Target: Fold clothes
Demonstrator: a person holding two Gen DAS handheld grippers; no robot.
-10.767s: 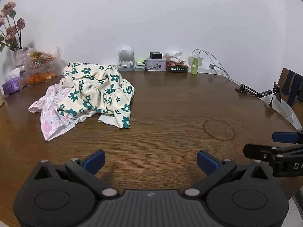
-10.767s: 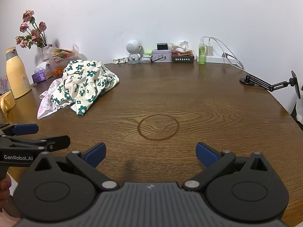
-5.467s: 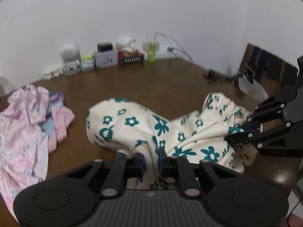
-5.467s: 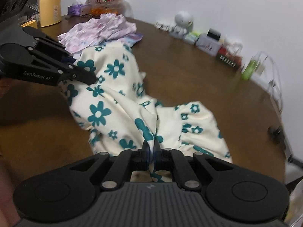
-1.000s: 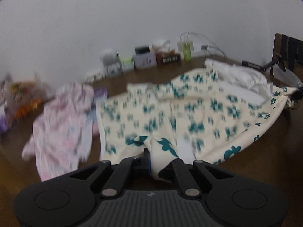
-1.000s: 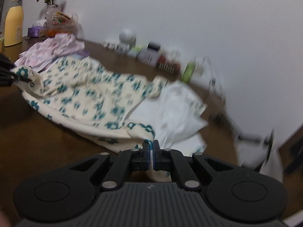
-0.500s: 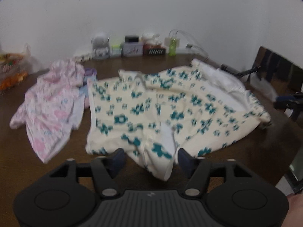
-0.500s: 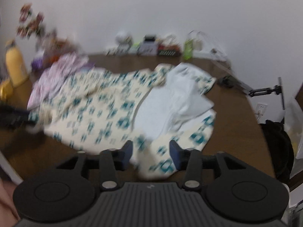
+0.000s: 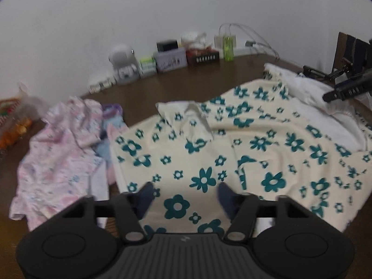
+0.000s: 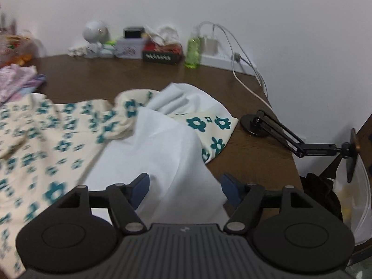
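A cream garment with teal flowers (image 9: pixel 244 153) lies spread flat on the brown table (image 9: pixel 186 81). Its white lining (image 10: pixel 162 144) is turned up at the right end. My left gripper (image 9: pixel 184 194) is open and empty, just above the garment's near edge. My right gripper (image 10: pixel 184 186) is open and empty above the white lining; its tip shows at the right edge of the left wrist view (image 9: pixel 344 90). A pink garment (image 9: pixel 60 148) lies crumpled to the left of the floral one.
Along the back wall stand a white toy robot (image 9: pixel 123 65), small boxes (image 9: pixel 171 58), a green bottle (image 10: pixel 193 52) and a charger with cables (image 10: pixel 234 55). A black clamp arm (image 10: pixel 279 132) sits at the table's right edge. A snack bag (image 9: pixel 14 116) is far left.
Both grippers have moved forward over the garment and opened a little wider. One second ago each was shut on the garment's edge; both have let go and the garment lies flat.
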